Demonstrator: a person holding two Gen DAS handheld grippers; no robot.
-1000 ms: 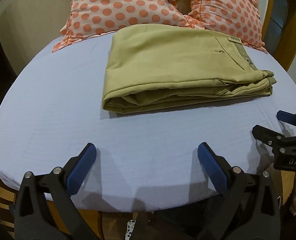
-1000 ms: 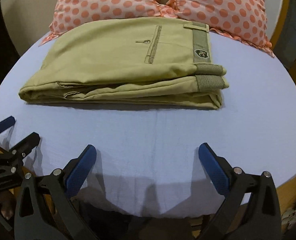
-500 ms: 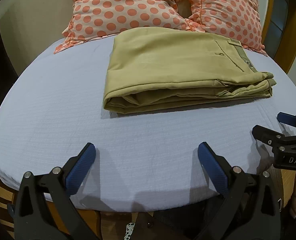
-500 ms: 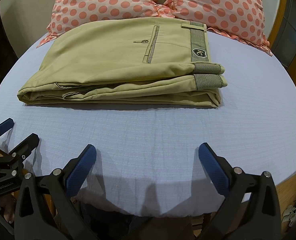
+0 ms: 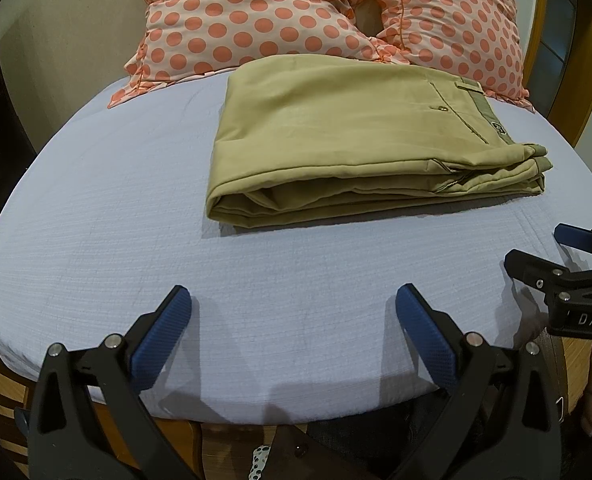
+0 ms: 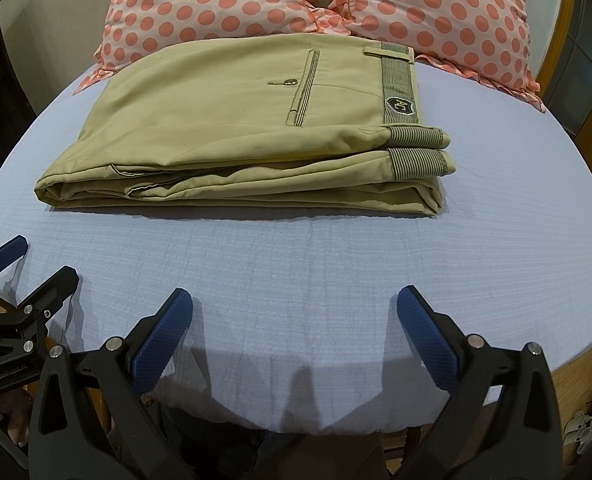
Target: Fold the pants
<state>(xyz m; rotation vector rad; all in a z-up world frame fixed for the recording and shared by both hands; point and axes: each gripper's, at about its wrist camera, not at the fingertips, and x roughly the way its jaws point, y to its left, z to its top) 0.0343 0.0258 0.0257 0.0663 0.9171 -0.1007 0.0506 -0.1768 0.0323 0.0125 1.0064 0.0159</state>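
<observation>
The khaki pants lie folded in a flat rectangular stack on the pale blue bed sheet, waistband and back pocket on top at the right. They also show in the right wrist view. My left gripper is open and empty, low over the sheet near the bed's front edge, well short of the pants. My right gripper is open and empty, likewise near the front edge. Each gripper shows at the other view's side: the right one, the left one.
Two pink polka-dot pillows lean against the wall behind the pants. A wooden bed frame runs below the sheet's front edge. A wooden post stands at the right.
Both grippers have drawn back and dipped slightly, so the pants sit a little lower in each view. The pants have not moved. Both grippers stay open.
</observation>
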